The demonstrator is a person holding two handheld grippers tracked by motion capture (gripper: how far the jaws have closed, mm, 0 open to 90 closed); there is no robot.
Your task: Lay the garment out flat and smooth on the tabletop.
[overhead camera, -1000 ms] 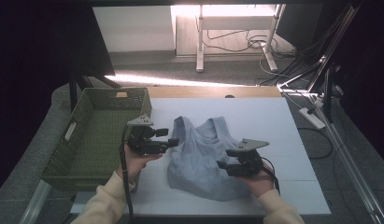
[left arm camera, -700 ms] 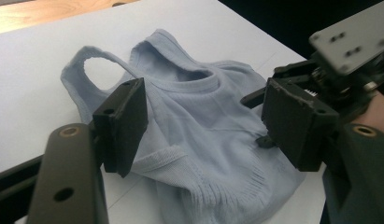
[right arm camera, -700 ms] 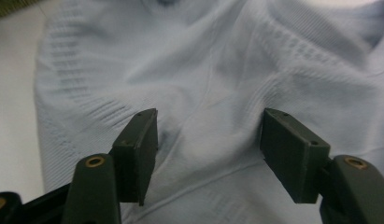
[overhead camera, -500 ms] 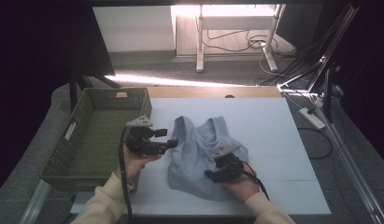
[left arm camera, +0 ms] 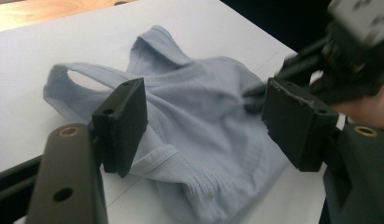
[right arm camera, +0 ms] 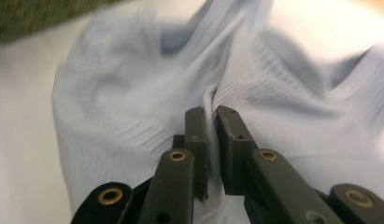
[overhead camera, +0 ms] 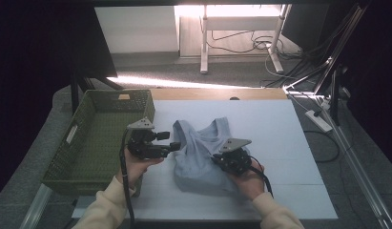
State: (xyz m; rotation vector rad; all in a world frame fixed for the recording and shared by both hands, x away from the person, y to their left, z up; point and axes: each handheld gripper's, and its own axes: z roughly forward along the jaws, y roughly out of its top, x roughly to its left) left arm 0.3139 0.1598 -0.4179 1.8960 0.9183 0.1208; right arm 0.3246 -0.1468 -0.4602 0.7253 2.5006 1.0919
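Note:
A light blue tank top [overhead camera: 198,148] lies rumpled on the white table [overhead camera: 279,143], straps toward the far side. My left gripper [overhead camera: 177,145] hovers at its left edge, and in the left gripper view the jaws stand wide apart over the tank top [left arm camera: 203,121] without touching it. My right gripper [overhead camera: 217,160] sits on the shirt's right middle. Its jaws have just been closing. In the right gripper view they pinch a raised fold of the ribbed fabric [right arm camera: 133,93] between the pads of the right gripper [right arm camera: 212,116].
A green woven basket [overhead camera: 119,91] stands at the table's left side, close behind my left hand. Bare white tabletop stretches right of and beyond the shirt. A power strip [overhead camera: 320,120] and cables lie off the table's right edge.
My right gripper has moved left from the shirt's right edge onto its middle and closed on a fold of fabric. The left gripper has kept still and open.

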